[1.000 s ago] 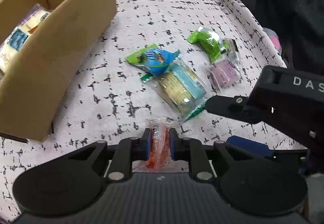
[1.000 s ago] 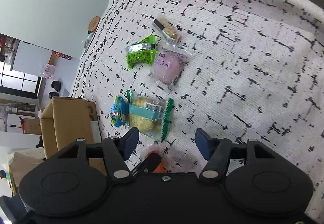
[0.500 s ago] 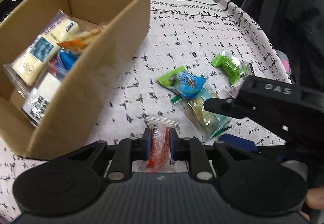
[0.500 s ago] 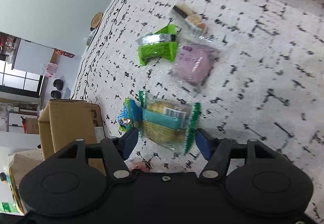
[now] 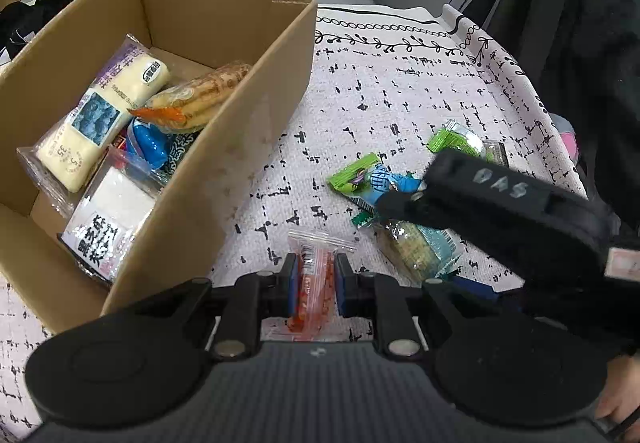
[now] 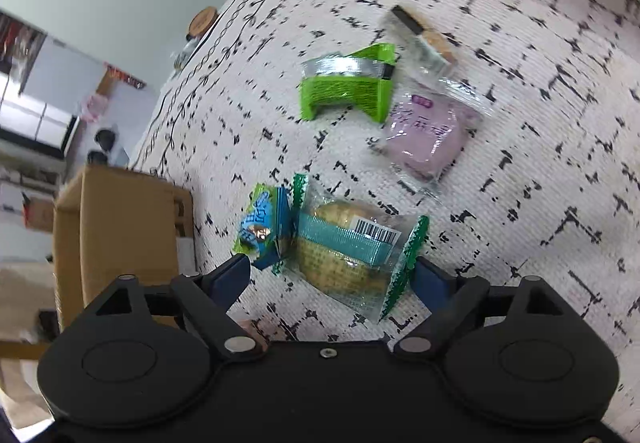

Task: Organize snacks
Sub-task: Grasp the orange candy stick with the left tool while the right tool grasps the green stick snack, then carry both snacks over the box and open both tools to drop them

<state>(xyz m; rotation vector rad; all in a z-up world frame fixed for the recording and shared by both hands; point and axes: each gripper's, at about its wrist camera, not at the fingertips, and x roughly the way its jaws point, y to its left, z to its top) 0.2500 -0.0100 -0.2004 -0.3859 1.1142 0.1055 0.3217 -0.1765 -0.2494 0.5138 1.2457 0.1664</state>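
You are partway through: the cardboard box (image 5: 224, 147) already holds several wrapped snacks, among them a long pale bar, a tan roll-shaped pack, a blue pouch and a white packet with dark lettering, and it has room for more. Your left gripper (image 5: 316, 275) is clenched on a small clear-and-orange packet (image 5: 314, 273), carried just outside the near corner of the box, so that piece is picked up but not yet dropped in. Your right gripper (image 6: 332, 275) has its jaws opening around the clear-wrapped cake with the teal band (image 6: 344, 247), which lies on the patterned cloth (image 6: 520, 203) some way to the right of the box; the pads stand either side of the wrapper ends and do not press on it yet. Left on the cloth beyond that cake, farther from the box, are the blue-and-green packet (image 6: 262, 225) touching its side, the bright green pack (image 6: 346, 91), the purple packet (image 6: 428, 139) and a small clear-wrapped biscuit (image 6: 424, 37). By my reckoning six snacks remain outside the box.
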